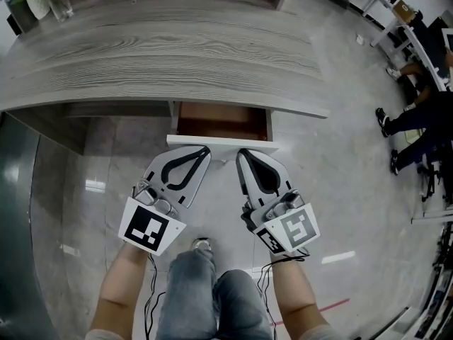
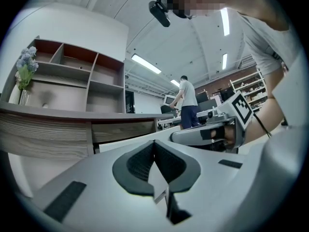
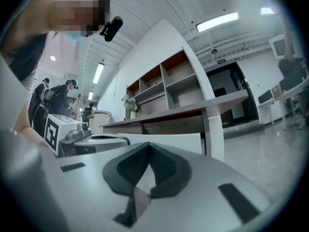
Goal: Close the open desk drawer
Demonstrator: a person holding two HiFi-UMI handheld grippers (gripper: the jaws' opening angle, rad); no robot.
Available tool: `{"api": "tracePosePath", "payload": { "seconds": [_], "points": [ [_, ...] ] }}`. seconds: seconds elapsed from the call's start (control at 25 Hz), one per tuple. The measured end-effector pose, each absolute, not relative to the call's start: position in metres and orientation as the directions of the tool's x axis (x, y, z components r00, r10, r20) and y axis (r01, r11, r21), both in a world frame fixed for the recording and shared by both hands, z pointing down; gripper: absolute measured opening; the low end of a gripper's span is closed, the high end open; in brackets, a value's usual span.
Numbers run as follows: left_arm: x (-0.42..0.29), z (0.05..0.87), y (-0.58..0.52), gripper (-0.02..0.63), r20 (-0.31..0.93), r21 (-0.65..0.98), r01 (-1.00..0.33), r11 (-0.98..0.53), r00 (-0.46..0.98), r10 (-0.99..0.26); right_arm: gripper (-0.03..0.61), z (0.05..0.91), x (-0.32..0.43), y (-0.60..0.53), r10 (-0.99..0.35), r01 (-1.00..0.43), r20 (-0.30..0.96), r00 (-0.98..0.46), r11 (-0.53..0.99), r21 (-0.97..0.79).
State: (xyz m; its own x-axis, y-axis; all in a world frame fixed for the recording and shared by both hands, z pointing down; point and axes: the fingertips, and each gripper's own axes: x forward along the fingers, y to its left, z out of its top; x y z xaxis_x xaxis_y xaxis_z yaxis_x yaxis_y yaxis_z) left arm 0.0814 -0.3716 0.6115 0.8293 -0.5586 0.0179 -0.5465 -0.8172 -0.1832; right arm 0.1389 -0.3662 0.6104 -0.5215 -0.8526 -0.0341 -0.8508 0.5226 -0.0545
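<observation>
White along its front and red-brown inside, the drawer [image 1: 222, 142] stands pulled out from under the grey wood-grain desk [image 1: 156, 55]. Its cavity faces upward and looks bare. The front panel is a plain flat white strip with no handle to be made out. The panel's long axis runs crosswise to both grippers, parallel to the desk's front edge. The drawer's travel runs the other way, out from under the desk toward the person. Only part of the cavity shows, since the desktop overhangs the back of it.

The left gripper [image 1: 204, 150] points forward and slightly inward, and its jaws are pressed together at the tips with nothing between them. The right gripper [image 1: 242, 153] is just beside it, angled slightly inward the other way. Its jaws are likewise brought together and empty. The drawer's front panel lies directly ahead of both tips and very close to them. The head view does not settle whether either tip touches it. In each gripper view the white panel fills the band just beyond the closed tips, with the desk's edge above it.

Beyond the left gripper, at the far left corner of the desktop, stands a vase of flowers [image 1: 41, 4]. Open shelves [image 2: 72, 76] rise behind the desk. Below the grippers are the person's knees in jeans [image 1: 212, 296], over a glossy grey floor [image 1: 340, 176].
</observation>
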Motion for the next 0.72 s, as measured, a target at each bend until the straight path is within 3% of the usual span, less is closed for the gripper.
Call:
{"api": "tracePosePath", "payload": {
  "seconds": [0.72],
  "points": [
    [0.084, 0.611, -0.419, 0.011, 0.011, -0.081, -0.607, -0.791, 0.793, -0.610, 0.008, 0.610, 0.145, -0.412, -0.902, -0.897, -0.003, -0.432, 0.430, -0.100]
  ]
}}
